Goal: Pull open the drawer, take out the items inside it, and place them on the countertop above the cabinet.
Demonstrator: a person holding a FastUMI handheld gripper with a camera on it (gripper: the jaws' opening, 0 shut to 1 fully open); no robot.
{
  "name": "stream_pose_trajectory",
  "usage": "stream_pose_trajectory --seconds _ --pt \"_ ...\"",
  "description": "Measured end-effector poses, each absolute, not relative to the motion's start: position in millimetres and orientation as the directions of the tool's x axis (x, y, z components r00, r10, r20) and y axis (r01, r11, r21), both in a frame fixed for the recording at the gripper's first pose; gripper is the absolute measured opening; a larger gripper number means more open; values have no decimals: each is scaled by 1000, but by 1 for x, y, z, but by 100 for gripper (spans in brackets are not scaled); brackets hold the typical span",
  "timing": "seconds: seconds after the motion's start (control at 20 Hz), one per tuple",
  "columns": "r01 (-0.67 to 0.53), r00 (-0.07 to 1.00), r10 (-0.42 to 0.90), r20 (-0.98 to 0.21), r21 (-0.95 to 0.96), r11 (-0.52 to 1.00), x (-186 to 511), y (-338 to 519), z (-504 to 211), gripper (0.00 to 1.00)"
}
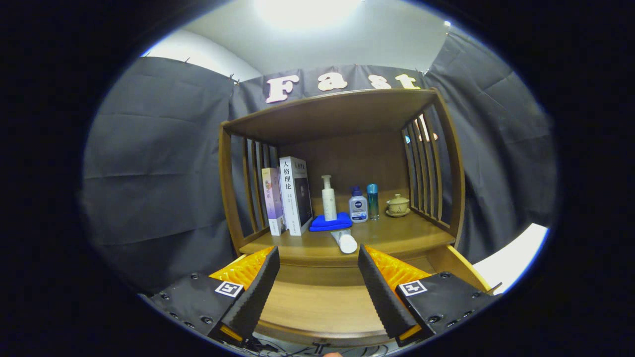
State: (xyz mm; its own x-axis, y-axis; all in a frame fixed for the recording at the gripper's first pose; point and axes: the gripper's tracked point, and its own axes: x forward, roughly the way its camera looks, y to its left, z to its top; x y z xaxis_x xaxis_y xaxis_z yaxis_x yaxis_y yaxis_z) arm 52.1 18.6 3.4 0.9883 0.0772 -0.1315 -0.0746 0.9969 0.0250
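On the countertop, far left: two books [286, 198] stand upright, spines forward, pressed against the slatted side of the cabinet [229, 183]; the thinner pale one is outermost, the taller white one beside it.
Blue cloth [331, 222]: soft, folded flat, lying just right of the books.
Pump bottle [328, 198]: slim, cream, smooth plastic, standing on the cloth.
White tube [345, 241]: round-bodied, lying on its side just in front of the cloth, its capped end toward the gripper, close to the front edge of the countertop [397, 237].
White bottle with blue cap [357, 205]: squat, smooth, upright, just right of the cloth.
Teal bottle [372, 201]: narrow glossy cylinder, standing just beside the squat bottle.
Lidded cup [398, 204]: small ceramic, rounded, on a saucer, near the right-hand slats.
Cabinet: warm brown wood, smooth finish, vertical slats on both sides, a flat shelf board roofing the alcove.
Open room: bare wood on the countertop's right front, between the tube and the right slats; a smaller bare patch in front of the books.
Drawer [317, 305]: pulled open below the countertop, its smooth wooden floor showing between the fingers; its right wall runs beside the right finger.
Gripper [317, 290]: fingers spread wide, ribbed pads facing inward, holding nothing, poised over the open drawer.
Edges: the countertop's front lip lies just beyond the fingertips.
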Motion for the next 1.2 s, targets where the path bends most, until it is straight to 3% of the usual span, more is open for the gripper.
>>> stream_pose_trajectory --seconds 0.65,1.2 --pt "-91 977 82 -197 -36 995 -29 32 -79 98" --pt "-92 957 63 -282 -90 992 -44 33 -151 98"
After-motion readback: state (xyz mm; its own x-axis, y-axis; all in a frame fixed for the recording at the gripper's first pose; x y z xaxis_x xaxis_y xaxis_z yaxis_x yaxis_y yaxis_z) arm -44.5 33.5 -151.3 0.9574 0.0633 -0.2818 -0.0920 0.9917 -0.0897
